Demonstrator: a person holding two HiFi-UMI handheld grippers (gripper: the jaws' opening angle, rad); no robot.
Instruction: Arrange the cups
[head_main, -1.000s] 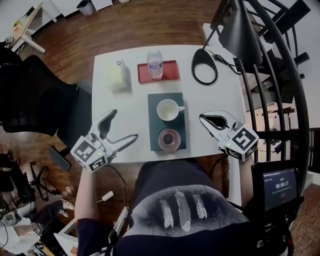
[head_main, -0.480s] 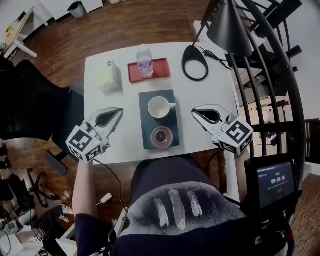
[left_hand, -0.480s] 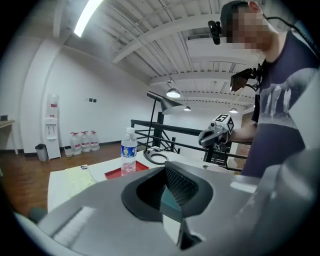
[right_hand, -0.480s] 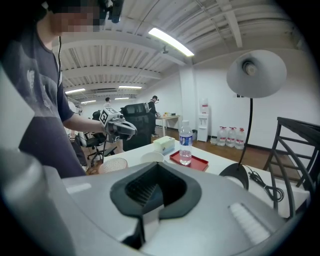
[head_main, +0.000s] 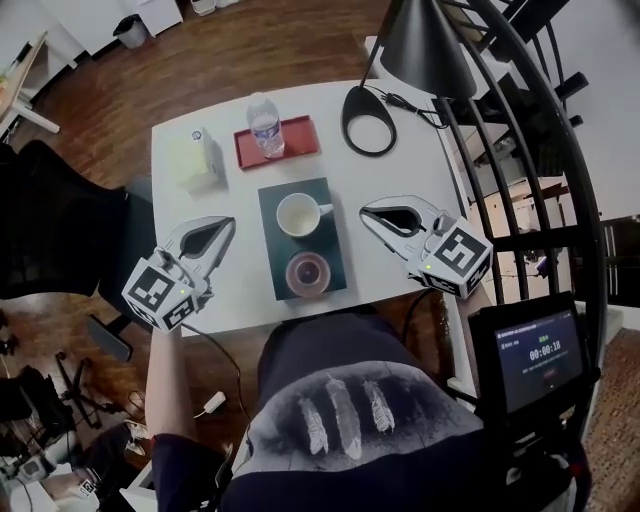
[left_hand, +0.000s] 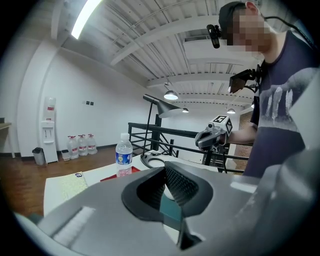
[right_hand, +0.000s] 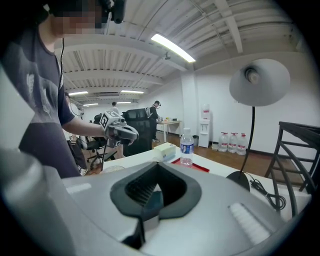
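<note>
White mug and brownish cup both sit on the green mat, with the left gripper and right gripper flanking it, both shut and empty.

Cups, two: white cup, brown cup; trays, two: dark green tray, red tray; water bottle, one; yellow box, one; desk lamp, one; grippers, two: left gripper, right gripper.

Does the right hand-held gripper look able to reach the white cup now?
Probably yes: only bare table separates the right hand-held gripper from the white cup, though its jaws are shut.
</note>
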